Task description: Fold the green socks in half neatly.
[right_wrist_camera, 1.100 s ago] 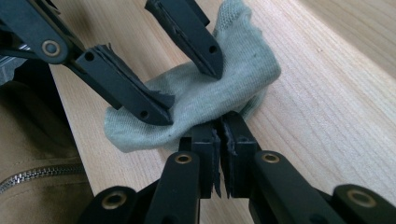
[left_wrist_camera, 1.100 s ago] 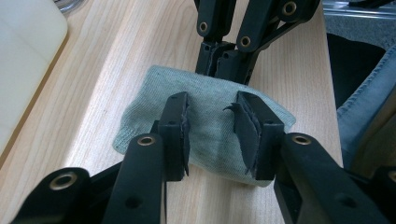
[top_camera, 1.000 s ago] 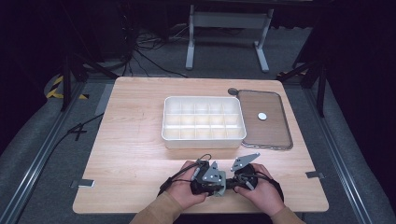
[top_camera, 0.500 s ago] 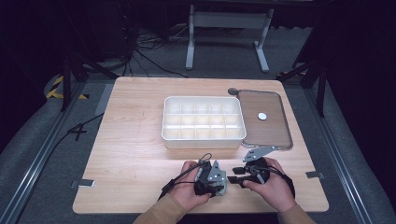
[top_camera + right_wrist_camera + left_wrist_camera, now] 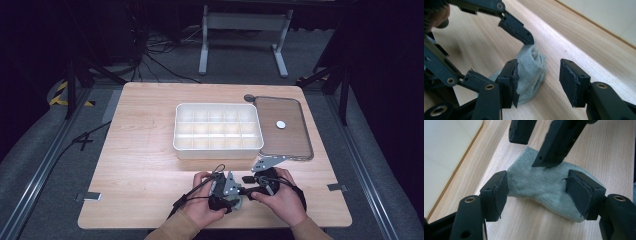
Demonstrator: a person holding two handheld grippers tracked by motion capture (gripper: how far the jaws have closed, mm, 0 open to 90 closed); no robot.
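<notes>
A small grey-green sock [image 5: 544, 185] lies crumpled on the wooden table [image 5: 145, 150] near its front edge. My left gripper [image 5: 540, 192] straddles it with jaws spread wide, the pads [image 5: 499, 192] beside the fabric and not pressing it. My right gripper [image 5: 541, 77] faces it from the other side, jaws also wide, with the sock [image 5: 531, 67] next to its left pad. Both sets of jaws have just been opening. In the high view the left gripper [image 5: 231, 189] and right gripper [image 5: 256, 181] meet tip to tip, a hand on each.
A white box [image 5: 218, 127] with several compartments stands mid-table, just beyond the hands. To its right lies a brown tray [image 5: 305, 142] with a small white disc [image 5: 280, 124] on it. Bare wood stretches left of the hands.
The right hand has drawn slightly right, away from the left one. Both grippers' jaws have spread apart, and the sock now lies loose on the table.
</notes>
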